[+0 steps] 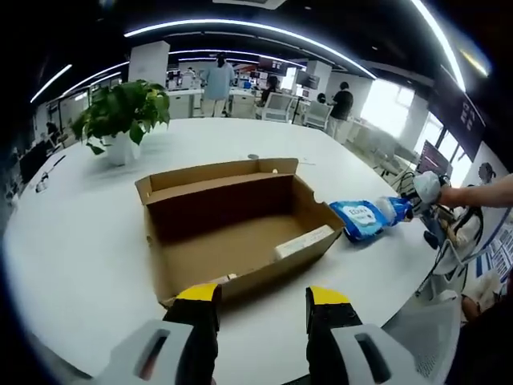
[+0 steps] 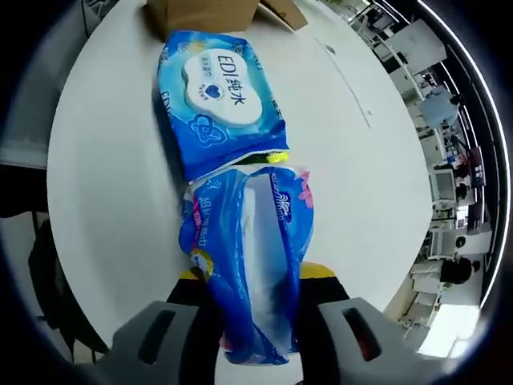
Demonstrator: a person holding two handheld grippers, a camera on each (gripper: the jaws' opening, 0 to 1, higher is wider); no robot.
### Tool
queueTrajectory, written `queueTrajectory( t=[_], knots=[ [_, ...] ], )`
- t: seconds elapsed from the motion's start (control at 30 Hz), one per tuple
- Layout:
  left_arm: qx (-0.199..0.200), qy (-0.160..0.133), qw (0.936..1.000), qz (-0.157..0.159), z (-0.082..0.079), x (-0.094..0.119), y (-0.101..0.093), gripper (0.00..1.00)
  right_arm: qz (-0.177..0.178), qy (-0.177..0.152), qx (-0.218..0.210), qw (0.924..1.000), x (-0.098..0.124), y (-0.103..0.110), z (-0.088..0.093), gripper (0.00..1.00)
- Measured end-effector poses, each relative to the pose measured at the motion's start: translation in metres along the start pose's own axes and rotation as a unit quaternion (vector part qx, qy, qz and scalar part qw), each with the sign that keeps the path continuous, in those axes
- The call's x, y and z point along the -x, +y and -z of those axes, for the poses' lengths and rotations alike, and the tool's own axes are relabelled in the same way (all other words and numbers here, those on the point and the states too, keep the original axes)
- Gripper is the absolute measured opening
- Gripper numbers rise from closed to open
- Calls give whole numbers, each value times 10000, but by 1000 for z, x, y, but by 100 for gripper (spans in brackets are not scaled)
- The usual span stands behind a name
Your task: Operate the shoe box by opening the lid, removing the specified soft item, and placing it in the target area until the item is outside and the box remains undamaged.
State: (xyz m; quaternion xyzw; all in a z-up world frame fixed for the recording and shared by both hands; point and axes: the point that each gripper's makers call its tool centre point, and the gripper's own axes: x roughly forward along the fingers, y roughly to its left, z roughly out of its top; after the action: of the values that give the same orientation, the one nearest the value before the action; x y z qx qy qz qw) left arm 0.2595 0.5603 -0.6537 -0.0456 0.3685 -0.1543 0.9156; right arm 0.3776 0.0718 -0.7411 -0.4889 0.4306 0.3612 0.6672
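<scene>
The brown cardboard shoe box (image 1: 232,220) lies open on the white round table (image 1: 72,241), its lid folded back behind it. A small white carton (image 1: 304,241) rests inside at its right end. My left gripper (image 1: 260,301) hovers open in front of the box's near wall, holding nothing. Right of the box lies a blue wet-wipes pack (image 1: 358,218) (image 2: 218,100). My right gripper (image 2: 256,277) (image 1: 413,200) is shut on a soft blue tissue pack (image 2: 252,257) (image 1: 393,211), which touches the wipes pack's end. A corner of the box (image 2: 204,14) shows beyond them.
A potted plant (image 1: 124,116) in a white pot stands on the table at the back left. The table edge (image 1: 417,281) runs close on the right, with chairs below. People and desks (image 1: 218,80) fill the room behind.
</scene>
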Motion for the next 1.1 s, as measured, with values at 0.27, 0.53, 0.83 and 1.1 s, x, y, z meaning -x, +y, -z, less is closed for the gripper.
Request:
queueTrajectory(
  t=[0.27, 0.53, 0.83, 1.1],
  knots=[
    [58, 4, 9999, -125, 3, 5, 3, 43, -114, 53, 334, 9994, -10, -2, -3, 32],
    [106, -1, 9999, -125, 3, 7, 0, 42, -242, 63, 517, 9984, -16, -1, -4, 35],
    [89, 12, 9999, -134, 2, 9, 0, 42, -214, 132, 911, 9955, -21, 0, -6, 40],
    [110, -14, 9999, -123, 1, 10, 1, 42, -231, 75, 955, 9951, -13, -2, -6, 41]
  ],
)
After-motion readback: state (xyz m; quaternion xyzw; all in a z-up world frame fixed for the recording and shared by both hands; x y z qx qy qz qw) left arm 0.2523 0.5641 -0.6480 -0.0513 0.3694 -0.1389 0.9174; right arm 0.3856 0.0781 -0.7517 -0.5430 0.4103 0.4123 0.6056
